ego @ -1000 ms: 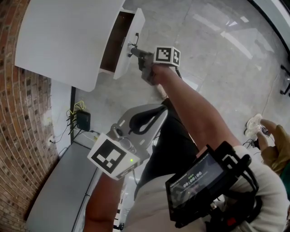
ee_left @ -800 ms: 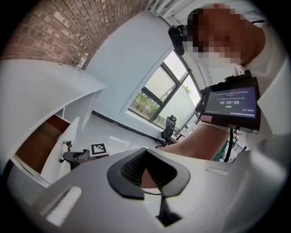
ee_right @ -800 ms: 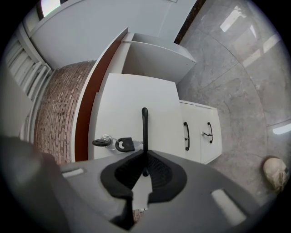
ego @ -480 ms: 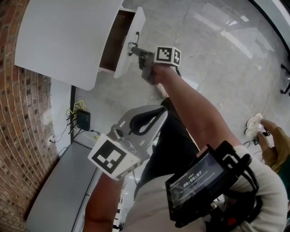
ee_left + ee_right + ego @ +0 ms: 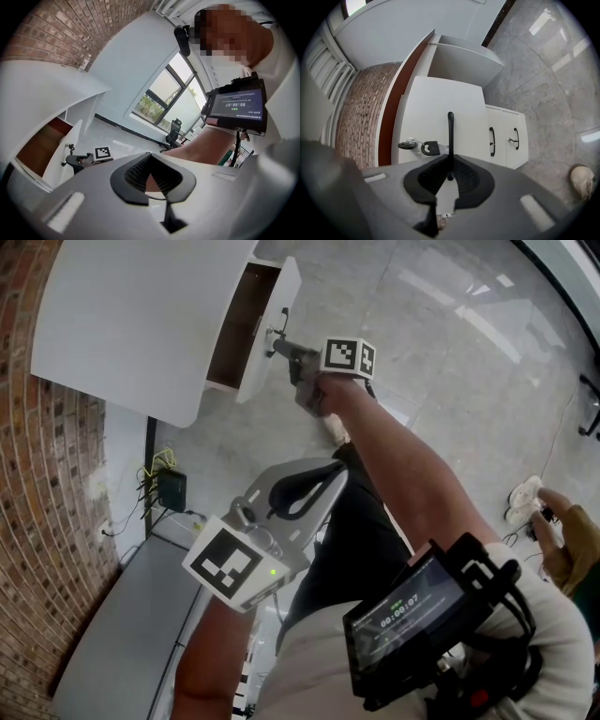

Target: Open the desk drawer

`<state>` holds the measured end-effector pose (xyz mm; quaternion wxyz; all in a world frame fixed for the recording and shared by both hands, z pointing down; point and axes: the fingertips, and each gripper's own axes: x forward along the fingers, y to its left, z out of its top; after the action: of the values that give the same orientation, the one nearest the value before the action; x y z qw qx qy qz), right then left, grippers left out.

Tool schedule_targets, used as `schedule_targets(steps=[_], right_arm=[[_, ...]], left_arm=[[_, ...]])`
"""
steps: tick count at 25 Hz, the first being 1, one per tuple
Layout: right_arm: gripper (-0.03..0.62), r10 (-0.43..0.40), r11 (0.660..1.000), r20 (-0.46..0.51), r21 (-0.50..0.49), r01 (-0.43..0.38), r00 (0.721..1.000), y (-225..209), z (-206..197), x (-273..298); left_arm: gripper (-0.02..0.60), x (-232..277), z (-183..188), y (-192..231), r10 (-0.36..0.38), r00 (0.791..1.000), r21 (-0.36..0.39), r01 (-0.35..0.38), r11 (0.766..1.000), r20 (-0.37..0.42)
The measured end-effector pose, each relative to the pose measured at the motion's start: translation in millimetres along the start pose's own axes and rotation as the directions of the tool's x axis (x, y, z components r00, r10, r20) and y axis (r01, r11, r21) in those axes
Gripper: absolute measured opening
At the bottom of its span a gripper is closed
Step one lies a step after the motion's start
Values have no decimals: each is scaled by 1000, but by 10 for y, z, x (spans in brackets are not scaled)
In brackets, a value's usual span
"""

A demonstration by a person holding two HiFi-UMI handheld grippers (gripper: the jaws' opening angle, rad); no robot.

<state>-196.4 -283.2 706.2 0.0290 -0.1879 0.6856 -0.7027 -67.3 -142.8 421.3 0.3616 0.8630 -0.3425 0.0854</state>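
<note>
How many of each

There are two grippers, one left gripper (image 5: 151,180) and one right gripper (image 5: 449,180), and two marker cubes (image 5: 347,355). There is one desk (image 5: 122,324), one open drawer (image 5: 267,329) with one handle (image 5: 450,136), two more handles (image 5: 491,141) below, one key (image 5: 407,144), one shoe (image 5: 582,181), one screen (image 5: 408,615), one chair (image 5: 174,130) and one black box (image 5: 172,488).

We get bright, even daylight from the window (image 5: 161,101); pale glare streaks the floor (image 5: 469,324), and the drawer (image 5: 236,326) is shaded inside. Both gripper views bend hard toward black corners, and the near jaws look soft.
</note>
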Motion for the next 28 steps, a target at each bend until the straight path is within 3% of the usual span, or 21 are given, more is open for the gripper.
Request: schedule_targets(steps=[15,28], right_arm=[[29,-54,998,-26,-44,53,998,76,-149,-375],[5,-128,962,-98,-253,100,987,736,-421,-844]], left_arm=[[8,-151,50,-209,-21,1000,27,21,999,18],[7,-535,264,-686,-73,994,104,65,992,76]])
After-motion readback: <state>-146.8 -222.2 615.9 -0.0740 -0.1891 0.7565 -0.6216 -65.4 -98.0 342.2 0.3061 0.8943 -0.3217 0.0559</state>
